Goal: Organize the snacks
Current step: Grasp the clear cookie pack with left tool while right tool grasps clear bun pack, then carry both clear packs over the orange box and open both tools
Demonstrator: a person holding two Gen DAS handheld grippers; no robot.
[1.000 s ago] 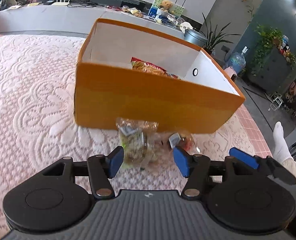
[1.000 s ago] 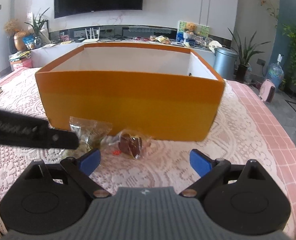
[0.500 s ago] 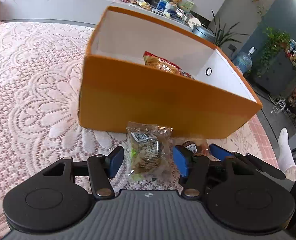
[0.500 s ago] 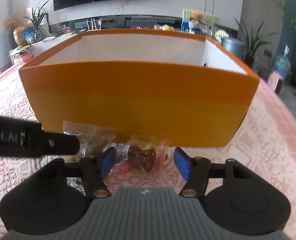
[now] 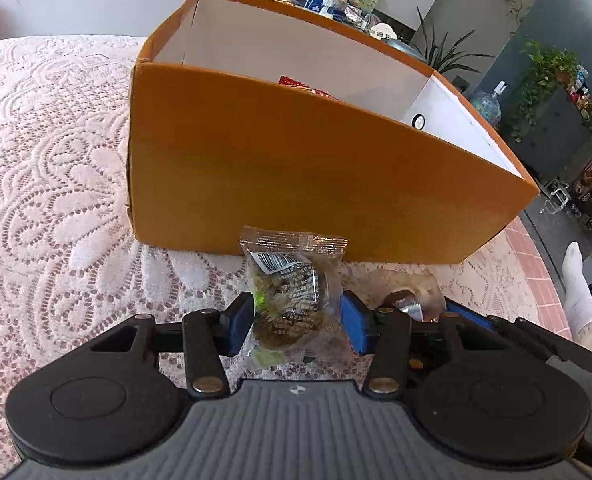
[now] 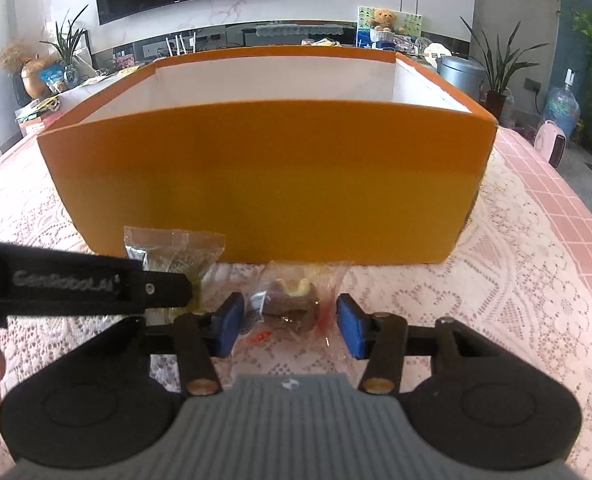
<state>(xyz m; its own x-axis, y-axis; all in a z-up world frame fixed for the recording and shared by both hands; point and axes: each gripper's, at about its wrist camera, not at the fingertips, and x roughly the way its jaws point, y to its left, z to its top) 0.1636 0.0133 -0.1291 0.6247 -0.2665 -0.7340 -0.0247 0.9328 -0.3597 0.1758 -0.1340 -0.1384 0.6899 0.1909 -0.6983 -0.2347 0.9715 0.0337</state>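
Snacks wait in two clear packets on the lace-covered surface [image 5: 55,184], just near of the orange box [image 5: 296,168] where they presumably belong and where one red-and-yellow bag [image 5: 304,85] already peeks over the wall. Left tongs [image 5: 298,322] straddle the greenish cookie packet [image 5: 291,296], pads at its sides, whether squeezing I cannot tell. Right tongs [image 6: 289,324] stand open around the brown cake packet [image 6: 296,300], pads apart from it, likely for lifting both together.

Left tongs [image 5: 297,322] and right tongs [image 6: 290,325] sitting low, side by side, pointing forward, blue pads [image 6: 227,322] partly parted.
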